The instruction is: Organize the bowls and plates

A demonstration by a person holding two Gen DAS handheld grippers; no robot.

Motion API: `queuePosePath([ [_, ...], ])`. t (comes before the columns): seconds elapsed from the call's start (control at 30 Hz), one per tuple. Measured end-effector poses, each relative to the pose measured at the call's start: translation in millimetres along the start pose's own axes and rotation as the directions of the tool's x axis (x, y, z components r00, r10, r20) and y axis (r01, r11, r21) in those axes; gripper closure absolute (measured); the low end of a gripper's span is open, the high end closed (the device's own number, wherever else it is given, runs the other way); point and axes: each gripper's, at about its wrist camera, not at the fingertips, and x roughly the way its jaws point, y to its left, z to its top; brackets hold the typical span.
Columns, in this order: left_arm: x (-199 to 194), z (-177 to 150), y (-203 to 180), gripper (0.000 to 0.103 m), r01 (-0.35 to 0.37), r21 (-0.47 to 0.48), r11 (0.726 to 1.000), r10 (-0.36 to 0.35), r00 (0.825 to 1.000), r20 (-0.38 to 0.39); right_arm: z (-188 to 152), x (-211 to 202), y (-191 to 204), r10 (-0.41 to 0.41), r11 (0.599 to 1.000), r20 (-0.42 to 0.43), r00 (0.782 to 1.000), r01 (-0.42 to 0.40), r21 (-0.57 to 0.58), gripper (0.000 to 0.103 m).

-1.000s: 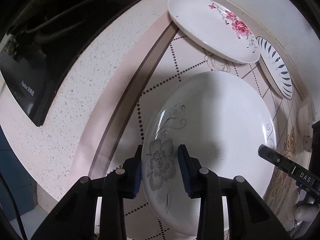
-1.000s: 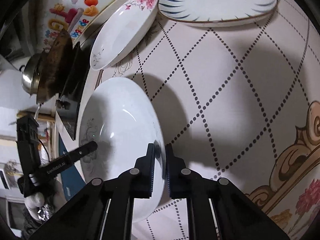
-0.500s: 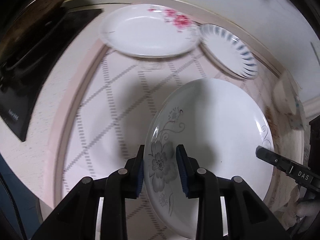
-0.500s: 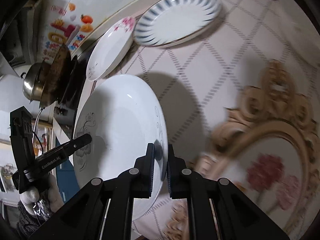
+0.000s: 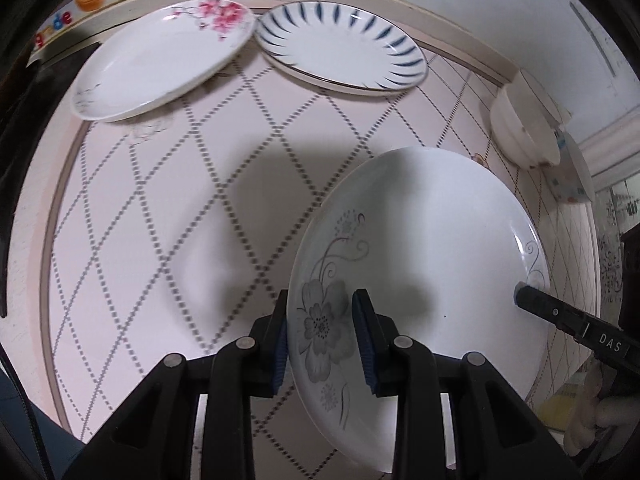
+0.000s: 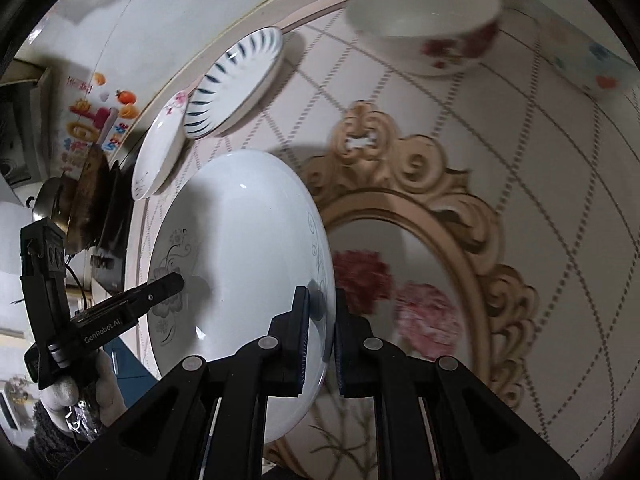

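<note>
So: tablecloth (image 5: 168,216) fills most of both views, pale pink with a dotted diamond grid; right wrist view also shows its gold scrollwork oval with red and pink flowers (image 6: 424,316).

Grey-flower plate (image 5: 432,264), big white one with a grey flower print on one rim and a thin curl on the opposite rim, is off the cloth, tilted, carried between both tools. It casts a shadow on the cloth to its left in the left wrist view.

Left gripper (image 5: 322,340): blue pads clamped on the flower-print rim, one pad on the plate's face, the other behind it. Right gripper (image 6: 320,328): pads pinched tight on the opposite rim by the curl. Each tool's finger shows in the other's camera, at the far edge of the plate.

Pink-blossom plate (image 5: 160,60) and blue-striped plate (image 5: 340,48) sit on the cloth at the far edge by the wall, side by side, rims touching or just overlapping; cannot tell which.

White bowl (image 6: 424,20) with red flower print stands upright on the cloth, well apart from the two plates. Second bowl (image 6: 580,52) with coloured spots just beside it, blurred.

Gloved hand (image 6: 76,392) holds the left tool's body, low left in the right wrist view.
</note>
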Motion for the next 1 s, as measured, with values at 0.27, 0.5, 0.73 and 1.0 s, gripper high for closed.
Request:
queuePosePath([
  [0.27,13,8,-18,0.076,-0.020,0.028,0.999,0.020,1.000,-0.019,-2,-7,-30,0.001,0.999,0.018,1.000,-0.002,0.044,0.091],
  [0.5,18,8,-24,0.076,-0.033,0.024,0.999,0.034,0.999,-0.033,-4,-7,-43,0.008,0.999,0.010,1.000,-0.009,0.051,0.091],
  [0.73,21,9,-25,0.075,-0.047,0.023,0.999,0.048,0.998,-0.046,-5,-10,-54,0.014,0.999,0.006,1.000,-0.014,0.050,0.091],
  [1.0,23,10,-24,0.075,-0.048,0.003,0.999,0.048,0.997,-0.053,-3,-11,-54,0.021,0.998,-0.012,1.000,-0.020,0.053,0.091],
])
